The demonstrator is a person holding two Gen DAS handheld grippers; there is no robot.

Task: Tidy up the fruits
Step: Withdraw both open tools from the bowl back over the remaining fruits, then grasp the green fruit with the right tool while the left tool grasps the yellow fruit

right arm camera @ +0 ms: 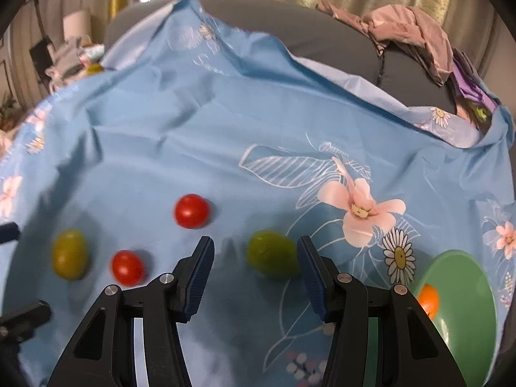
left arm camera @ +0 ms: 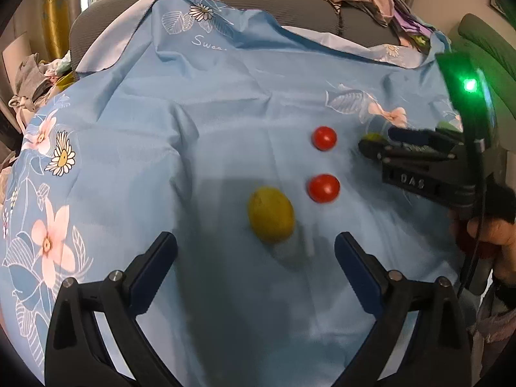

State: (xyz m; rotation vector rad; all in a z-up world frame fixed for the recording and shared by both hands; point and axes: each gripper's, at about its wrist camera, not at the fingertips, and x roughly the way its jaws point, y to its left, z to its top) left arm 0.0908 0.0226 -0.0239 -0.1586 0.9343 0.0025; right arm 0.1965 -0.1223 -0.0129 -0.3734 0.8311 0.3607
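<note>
A blue flowered cloth (left arm camera: 225, 103) is spread over a grey seat, and the fruits are laid on it. In the left wrist view, the left gripper (left arm camera: 254, 248) is held wide, with nothing between its fingers. A yellow-green fruit (left arm camera: 271, 214) is seen just above the gap, a little right of the middle. Two red tomatoes (left arm camera: 324, 138) (left arm camera: 323, 188) are placed to the upper right of it, one above the other, a little apart. Bare cloth is seen all over the left half of the picture.

In the right wrist view, the right gripper (right arm camera: 254, 258) is held wide too. A green fruit (right arm camera: 272, 253) is seen between its fingertips, close to the right finger (right arm camera: 311, 271); if it is touched cannot be told. The red tomatoes (right arm camera: 192, 211) (right arm camera: 128, 267) and the yellow-green fruit (right arm camera: 70, 254) are seen to the left. A green bowl (right arm camera: 467, 316) is seen at the lower right, near the cloth's edge, with an orange fruit (right arm camera: 429, 300) inside it. The cloth's far edge is folded over at the top, and open cloth is left in the middle.
</note>
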